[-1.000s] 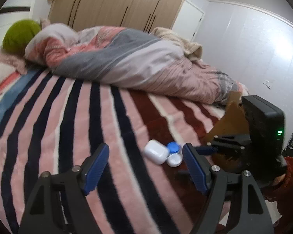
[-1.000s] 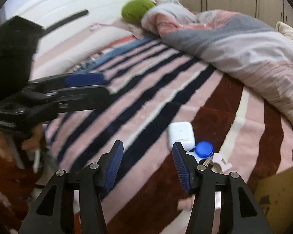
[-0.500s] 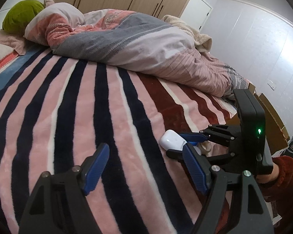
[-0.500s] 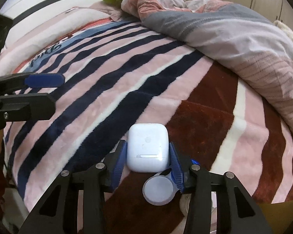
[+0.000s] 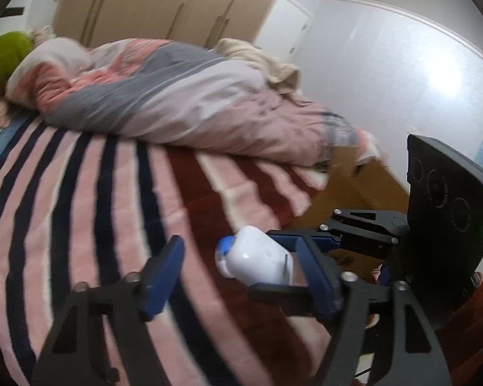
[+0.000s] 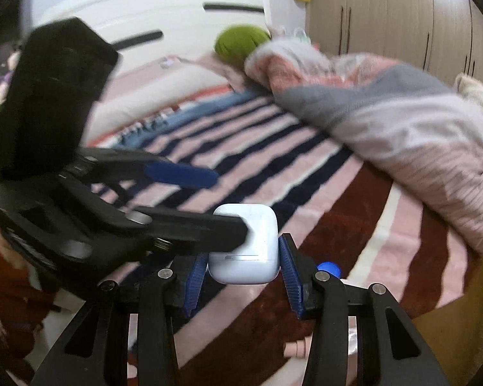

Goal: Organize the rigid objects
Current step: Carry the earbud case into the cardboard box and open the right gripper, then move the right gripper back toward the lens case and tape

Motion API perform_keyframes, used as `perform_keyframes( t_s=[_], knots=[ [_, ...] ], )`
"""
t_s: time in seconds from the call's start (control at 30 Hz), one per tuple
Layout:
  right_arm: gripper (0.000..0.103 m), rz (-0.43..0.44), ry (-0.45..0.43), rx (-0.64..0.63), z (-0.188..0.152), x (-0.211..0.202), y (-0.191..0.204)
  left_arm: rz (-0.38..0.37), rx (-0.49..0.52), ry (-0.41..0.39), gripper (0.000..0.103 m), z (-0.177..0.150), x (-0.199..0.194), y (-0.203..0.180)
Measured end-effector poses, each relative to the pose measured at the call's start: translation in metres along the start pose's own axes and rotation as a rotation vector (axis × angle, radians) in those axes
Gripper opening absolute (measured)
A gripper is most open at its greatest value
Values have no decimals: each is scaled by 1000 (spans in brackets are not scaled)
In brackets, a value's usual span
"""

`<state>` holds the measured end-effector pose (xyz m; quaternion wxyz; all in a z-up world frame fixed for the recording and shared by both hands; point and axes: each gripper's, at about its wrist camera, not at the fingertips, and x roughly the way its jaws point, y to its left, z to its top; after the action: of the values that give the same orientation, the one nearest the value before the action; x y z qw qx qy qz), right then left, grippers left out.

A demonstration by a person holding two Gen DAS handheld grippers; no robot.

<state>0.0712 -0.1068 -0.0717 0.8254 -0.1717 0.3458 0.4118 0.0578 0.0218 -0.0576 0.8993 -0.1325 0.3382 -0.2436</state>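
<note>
Two close wrist views, shared bed

I see a white earbud case and, beside it, a small blue cap. The blanket under them is striped pink, navy, white and dark red. The quilt shows pink, grey and pale lilac patches. The pillow is green, the wardrobe tan. My tongs are black with blue pads.
</note>
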Motion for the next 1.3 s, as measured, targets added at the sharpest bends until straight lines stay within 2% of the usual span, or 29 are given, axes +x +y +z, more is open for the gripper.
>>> perform_keyframes(
  t_s=[0.17,0.23,0.47,0.73,0.87,0.9,0.97,1.03,1.3],
  knots=[
    [39,-30,-92,-29,0,-56,5,-62,67,-24,35,15,-8,-49],
    [39,-48,-120,-26,-5,-76,2,-81,96,-24,34,22,-7,-68],
    [39,-98,-172,46,-28,-129,-39,-111,189,10,34,41,24,-128],
    [39,-146,-173,143,-57,-155,-98,-156,245,80,34,55,86,-177],
    [40,-161,-158,183,-67,-156,-121,-155,258,109,36,59,109,-188],
    [40,-163,-153,191,-68,-155,-125,-146,265,113,38,59,113,-189],
    [40,-171,-149,201,-73,-156,-131,-140,266,112,51,59,116,-190],
    [40,-170,-150,205,-75,-157,-133,-140,264,111,54,59,117,-190],
    [40,-176,-136,197,-71,-158,-124,-113,233,52,59,62,88,-169]
  ],
)
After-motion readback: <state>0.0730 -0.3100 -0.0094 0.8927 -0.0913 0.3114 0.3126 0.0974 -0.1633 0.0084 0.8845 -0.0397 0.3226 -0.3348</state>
